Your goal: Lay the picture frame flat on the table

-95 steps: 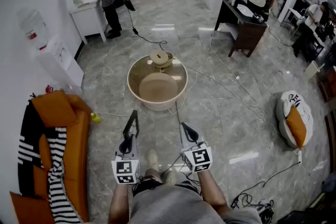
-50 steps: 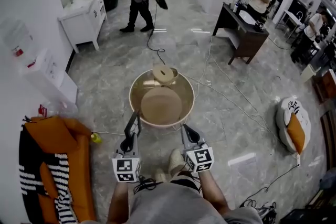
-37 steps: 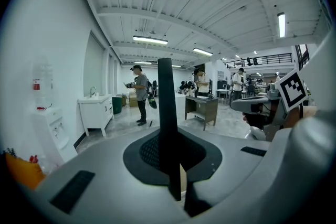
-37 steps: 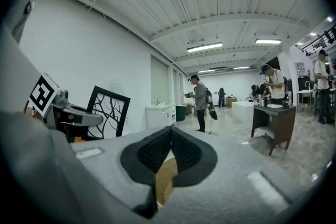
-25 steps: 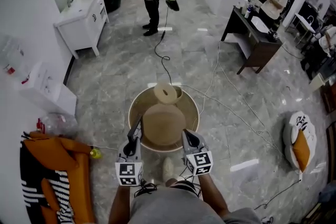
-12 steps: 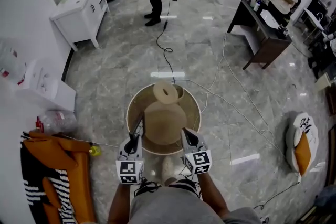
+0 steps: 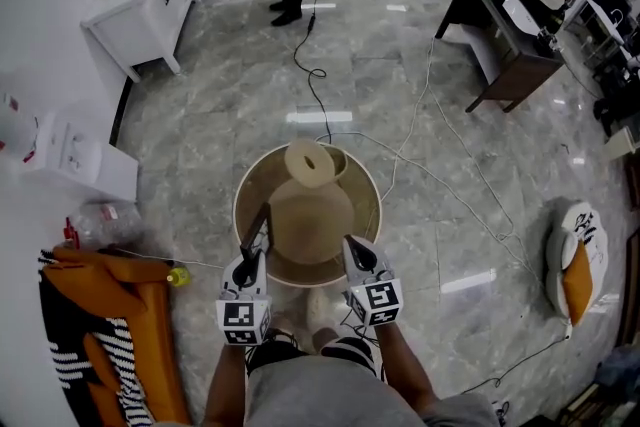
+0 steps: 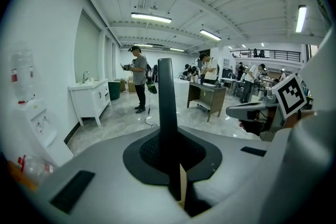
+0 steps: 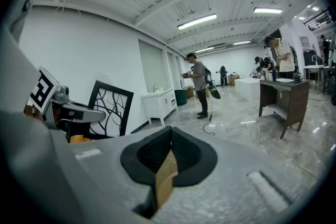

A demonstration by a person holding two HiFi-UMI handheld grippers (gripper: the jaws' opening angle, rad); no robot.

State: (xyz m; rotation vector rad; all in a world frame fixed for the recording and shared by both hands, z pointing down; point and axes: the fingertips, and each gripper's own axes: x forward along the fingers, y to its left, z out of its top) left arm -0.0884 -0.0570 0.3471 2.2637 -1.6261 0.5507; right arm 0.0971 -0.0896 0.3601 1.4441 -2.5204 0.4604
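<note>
Head view: The person stood at the near edge of a round table (image 7: 373, 200) with both tongs held out toward it. The left tongs (image 7: 250, 257) were clenched on the picture frame (image 7: 261, 221). The frame rose from them edge-on as a thin dark strip and was not yet on the table. A pale disc (image 7: 312, 220) filled the middle and a ring-shaped piece (image 7: 307, 162) sat at the far side, so free room for laying the frame looked scarce. The right tongs (image 7: 352, 248) were alongside, probably kept close to steady the frame.

Left gripper view: The left tongs (image 8: 169, 157) pinched the frame's black bar near its lower edge. That low grip likely kept it upright for carrying.

Right gripper view: The right tongs (image 9: 167, 150) were clenched on nothing. The picture frame (image 9: 109, 110), black with a branch pattern, showed face-on at the left.
</note>
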